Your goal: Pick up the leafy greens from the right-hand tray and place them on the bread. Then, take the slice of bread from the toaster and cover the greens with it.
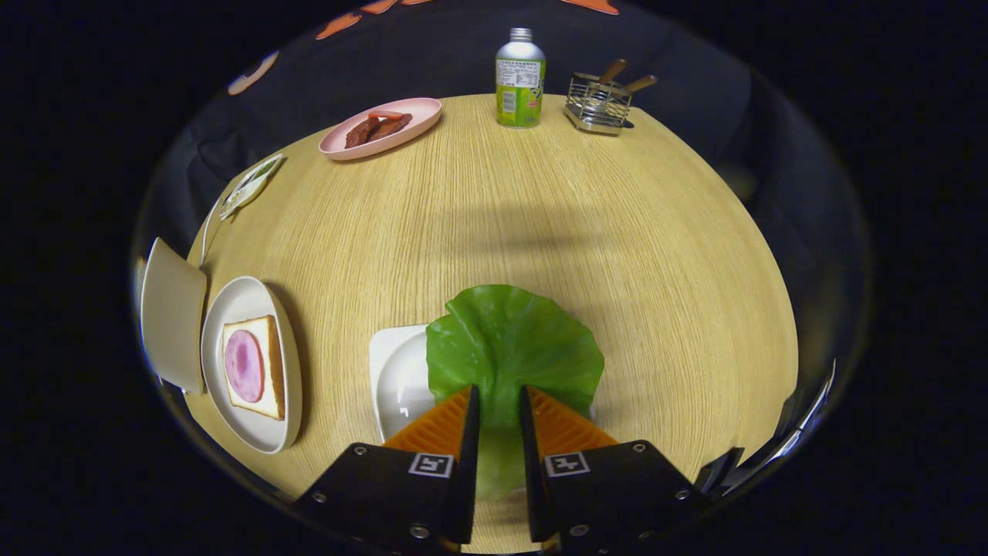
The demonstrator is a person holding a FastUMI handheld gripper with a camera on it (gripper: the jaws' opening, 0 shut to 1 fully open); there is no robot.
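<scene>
The gripper [498, 405] has both fingers clamped on the stem end of the green leaf [513, 347], which fans out ahead of them over a white tray [390, 371]. To the left, a white plate [247, 297] carries bread [270, 371] topped with ham [244, 364]. A pink plate [421, 116], can [519, 77] and wire rack [596, 104] stand beyond on the table [540, 224].

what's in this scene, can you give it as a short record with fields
gripper: gripper shut on the lettuce leaf
leaf position: above the white tray, whether lifted clear cannot be told
target: bread with ham on a white plate, off to one side of the fingers
far side: pink plate with meat, can, wire rack
surface: wooden table
</scene>
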